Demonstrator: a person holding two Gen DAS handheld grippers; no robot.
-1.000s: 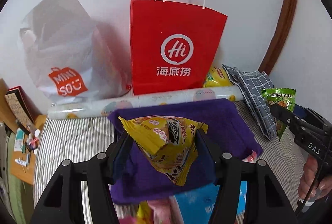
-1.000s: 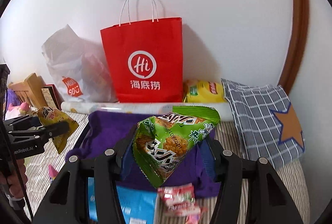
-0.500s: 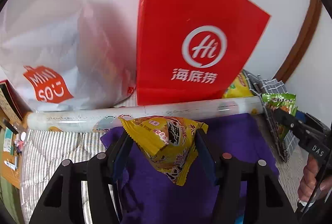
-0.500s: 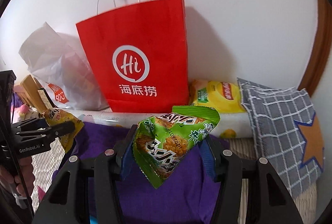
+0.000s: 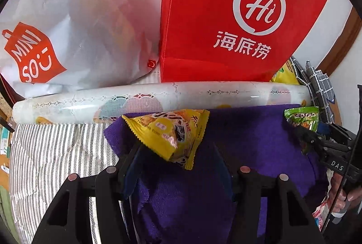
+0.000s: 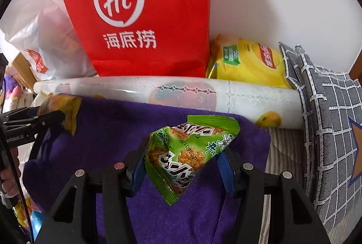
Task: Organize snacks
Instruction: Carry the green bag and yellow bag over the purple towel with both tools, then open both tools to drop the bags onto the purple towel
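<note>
A yellow snack packet hangs between the fingers of my left gripper, just above a purple towel. The jaws are closing on it and the packet stays gripped. My right gripper is shut on a green snack packet, held over the same towel. In the left wrist view the green packet shows at the right edge. The right wrist view has the yellow packet at its left edge. A red paper bag stands close behind.
A wrapped patterned roll lies along the towel's far edge. A white plastic bag leans left of the red bag. A yellow chips bag and a grey checked cushion sit at the right. Striped bedding lies at the left.
Both grippers have come down and forward toward the roll and the red bag, which now fill the upper views. Each packet stays in its gripper.
</note>
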